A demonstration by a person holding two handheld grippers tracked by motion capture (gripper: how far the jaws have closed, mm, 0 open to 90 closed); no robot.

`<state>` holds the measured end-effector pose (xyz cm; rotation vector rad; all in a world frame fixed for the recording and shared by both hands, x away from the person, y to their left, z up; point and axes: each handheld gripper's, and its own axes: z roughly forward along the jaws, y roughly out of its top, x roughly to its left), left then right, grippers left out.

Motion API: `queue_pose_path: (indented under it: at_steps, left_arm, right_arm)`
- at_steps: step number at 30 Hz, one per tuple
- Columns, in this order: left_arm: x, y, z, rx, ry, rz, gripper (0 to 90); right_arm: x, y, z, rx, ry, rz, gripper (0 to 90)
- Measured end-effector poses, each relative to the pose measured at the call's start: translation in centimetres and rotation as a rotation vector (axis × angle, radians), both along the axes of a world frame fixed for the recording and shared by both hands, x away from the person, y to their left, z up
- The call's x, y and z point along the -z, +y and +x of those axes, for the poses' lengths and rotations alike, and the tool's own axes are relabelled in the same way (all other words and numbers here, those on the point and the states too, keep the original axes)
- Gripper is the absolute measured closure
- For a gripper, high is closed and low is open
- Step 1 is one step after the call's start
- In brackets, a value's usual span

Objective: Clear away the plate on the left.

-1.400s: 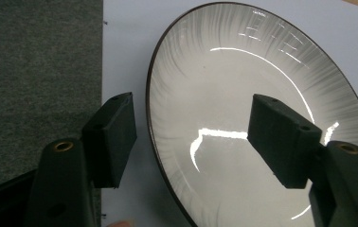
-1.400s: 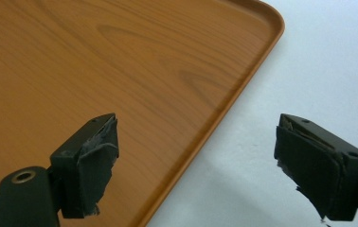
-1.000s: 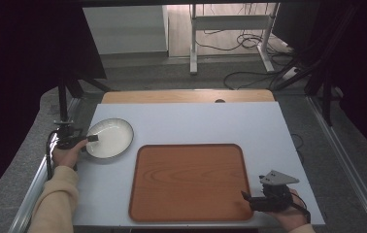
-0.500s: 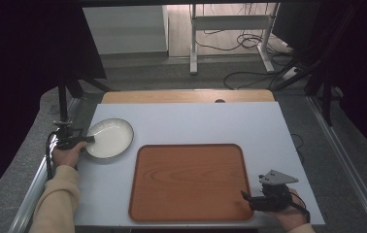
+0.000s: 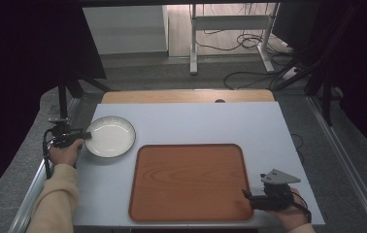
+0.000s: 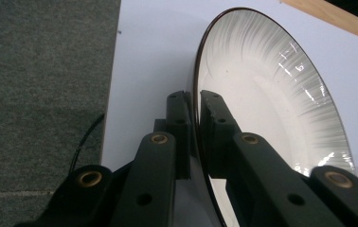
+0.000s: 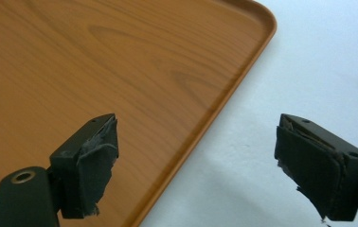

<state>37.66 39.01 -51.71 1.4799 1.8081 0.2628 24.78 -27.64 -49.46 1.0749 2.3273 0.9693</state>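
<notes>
High view: white plate (image 5: 109, 136) at the surface's (image 5: 210, 121) left edge, left of the wooden tray (image 5: 189, 182); left tongs (image 5: 85, 136) nearest.
Left gripper view: left tongs (image 6: 193, 101) have just closed, clamping plate (image 6: 267, 94) rim.
Right gripper view: right tongs (image 7: 196, 156) agape, straddling tray (image 7: 96, 66) edge, gripping nothing.

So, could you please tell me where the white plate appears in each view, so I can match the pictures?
High view: white plate at left, beside the wooden tray.
Left gripper view: upper right, its rim clamped by the left gripper.
Right gripper view: plate not in it.
Shared landmark: the white tabletop.
</notes>
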Motion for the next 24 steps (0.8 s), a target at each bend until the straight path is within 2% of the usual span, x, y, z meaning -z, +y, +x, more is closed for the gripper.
queue_pose_path:
  at_steps: [5,10,20,24]
  left_arm:
    - [-0.5,-0.5,-0.2,-0.014,-0.02,0.013,84.4]
    - [-1.0,-0.9,-0.2,-0.024,-0.036,0.018,84.8]
    - [-1.5,-1.4,-0.4,-0.036,-0.064,0.03,84.5]
    - [-2.0,-1.6,-0.6,-0.043,-0.086,0.042,83.9]
  right_arm:
    - [-0.1,-0.1,0.0,0.004,-0.008,0.002,14.3]
    - [-0.5,0.1,-0.2,-0.005,-0.049,0.009,14.7]
    - [-0.4,-0.1,-0.1,0.006,-0.05,0.012,14.7]
    - [-0.4,-0.1,-0.1,0.005,-0.049,0.011,14.7]
